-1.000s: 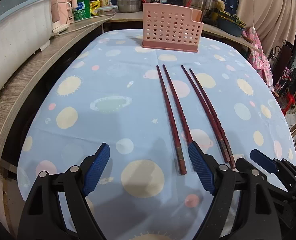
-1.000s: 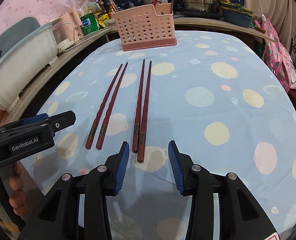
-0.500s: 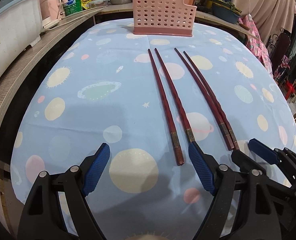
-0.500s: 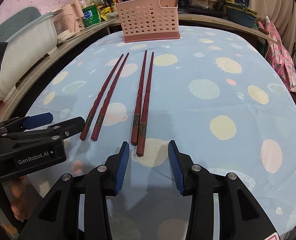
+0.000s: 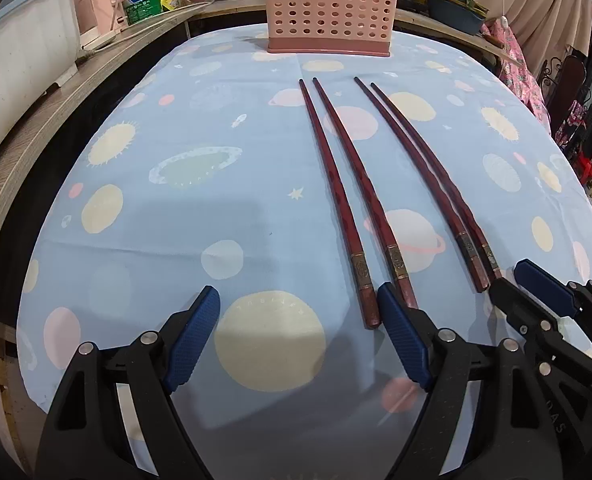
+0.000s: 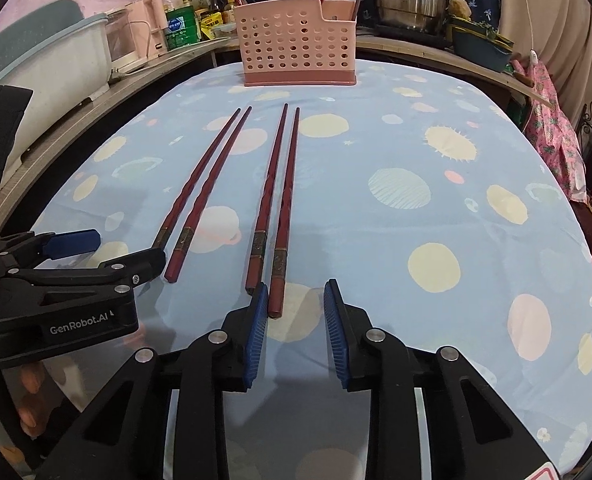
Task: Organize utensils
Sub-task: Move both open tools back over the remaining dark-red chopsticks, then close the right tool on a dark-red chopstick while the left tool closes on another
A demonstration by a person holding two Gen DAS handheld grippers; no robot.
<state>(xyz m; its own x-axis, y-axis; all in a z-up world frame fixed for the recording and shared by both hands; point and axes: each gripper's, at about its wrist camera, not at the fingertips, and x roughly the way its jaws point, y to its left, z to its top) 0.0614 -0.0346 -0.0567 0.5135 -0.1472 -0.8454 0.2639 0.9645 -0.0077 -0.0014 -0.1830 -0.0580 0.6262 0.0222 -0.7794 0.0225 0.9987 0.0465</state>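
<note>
As the right gripper (image 6: 294, 328) narrows around only one chopstick (image 6: 282, 232), its twin may roll away; the left gripper (image 5: 296, 336) gapes wide, empty

Four dark red wooden chopsticks (image 6: 274, 200) lie in two pairs on the table (image 6: 415, 160) with its blue planet-print cloth. The right hand-held gripper (image 6: 294, 332) is closing, pads flanking one chopstick's end. A pink perforated plastic basket (image 6: 296, 44) stands beyond.

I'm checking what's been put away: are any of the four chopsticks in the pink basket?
No. All four chopsticks lie flat on the tablecloth, short of the pink basket.
</note>
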